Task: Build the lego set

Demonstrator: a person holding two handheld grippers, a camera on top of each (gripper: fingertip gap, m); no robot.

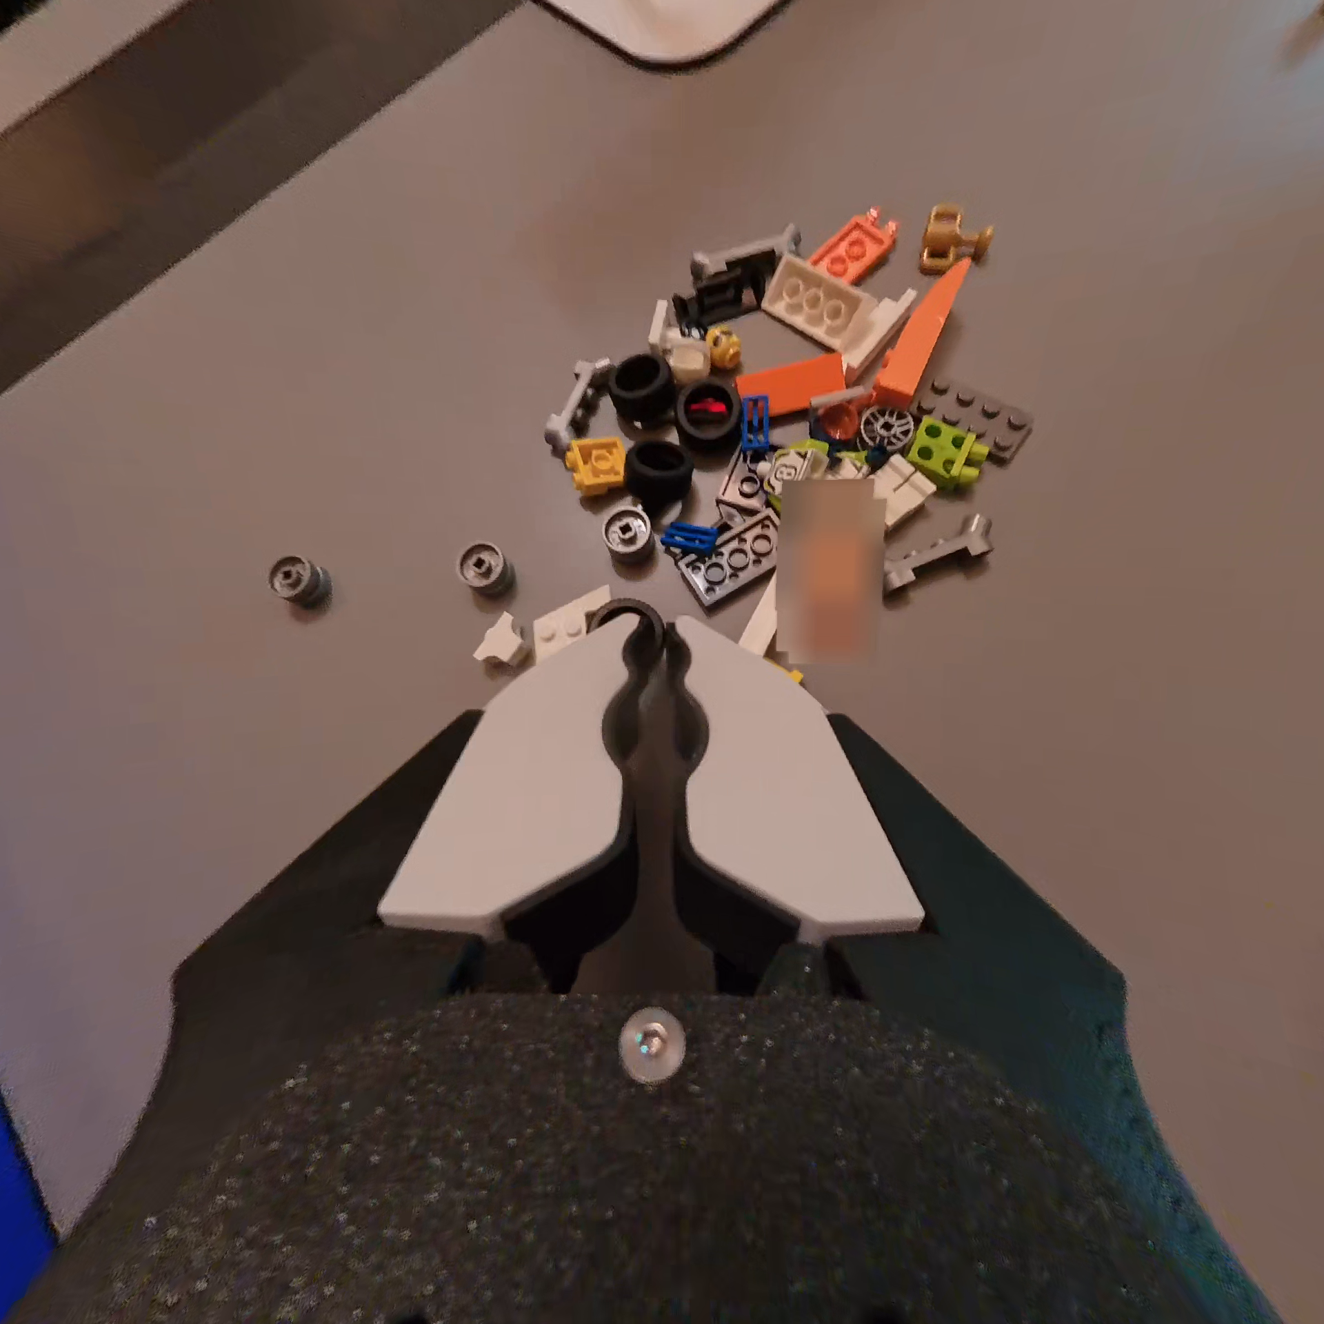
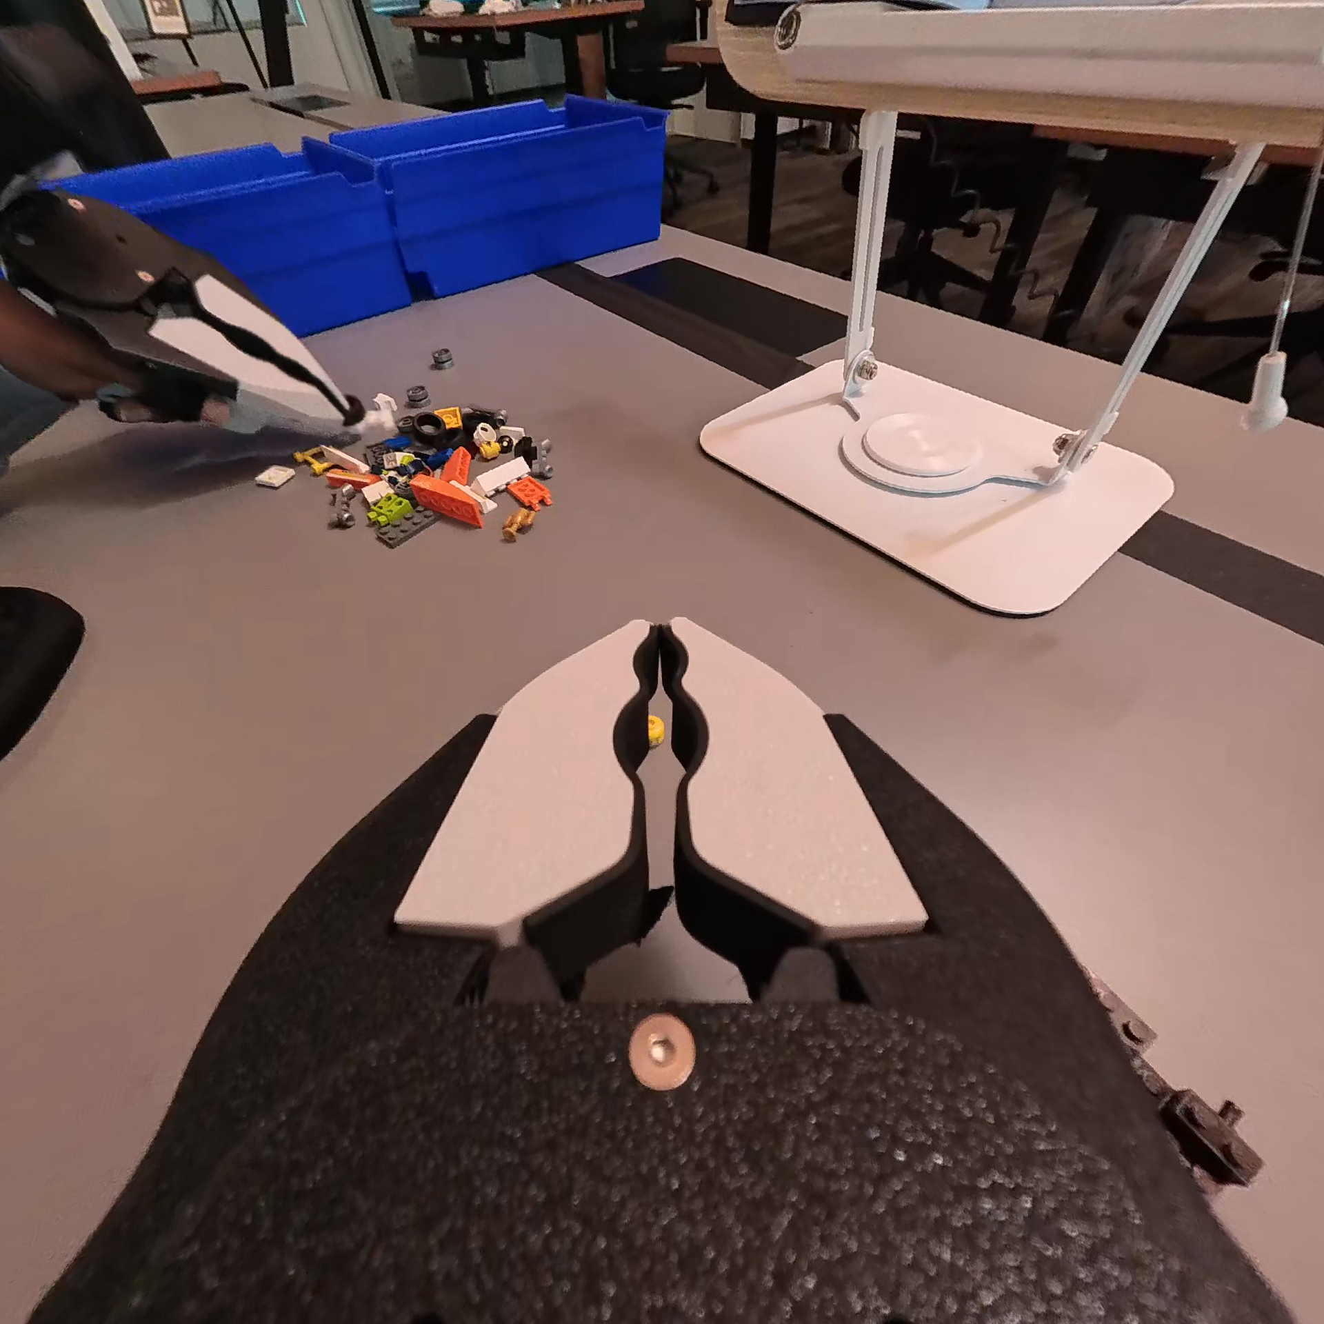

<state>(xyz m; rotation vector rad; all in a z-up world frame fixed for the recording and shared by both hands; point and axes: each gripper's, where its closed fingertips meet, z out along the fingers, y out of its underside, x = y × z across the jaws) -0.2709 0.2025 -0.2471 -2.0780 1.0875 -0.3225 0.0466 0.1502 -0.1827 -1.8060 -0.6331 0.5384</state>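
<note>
A pile of loose lego pieces (image 1: 788, 423) lies on the grey table (image 1: 1075, 716): orange wedges, white bricks, black tyres (image 1: 655, 469), a dark grey plate. Two grey wheel hubs (image 1: 486, 569) lie apart to its left. My left gripper (image 1: 655, 630) is shut on a black tyre (image 1: 622, 607) at the near edge of the pile, next to small white pieces (image 1: 566, 627). It also shows in the right wrist view (image 2: 352, 410) at the pile (image 2: 437, 473). My right gripper (image 2: 659, 630) is shut, well short of the pile. A small yellow piece (image 2: 654, 729) shows through the gap between its fingers.
Two blue bins (image 2: 501, 186) stand behind the pile. A white stand base (image 2: 1003, 523) sits at the right, its arms rising to a shelf overhead. A dark lego assembly (image 2: 1211, 1146) lies by my right gripper. A black mat (image 2: 29, 645) is at the left edge. The grippers' ends are close to 35 cm from one another.
</note>
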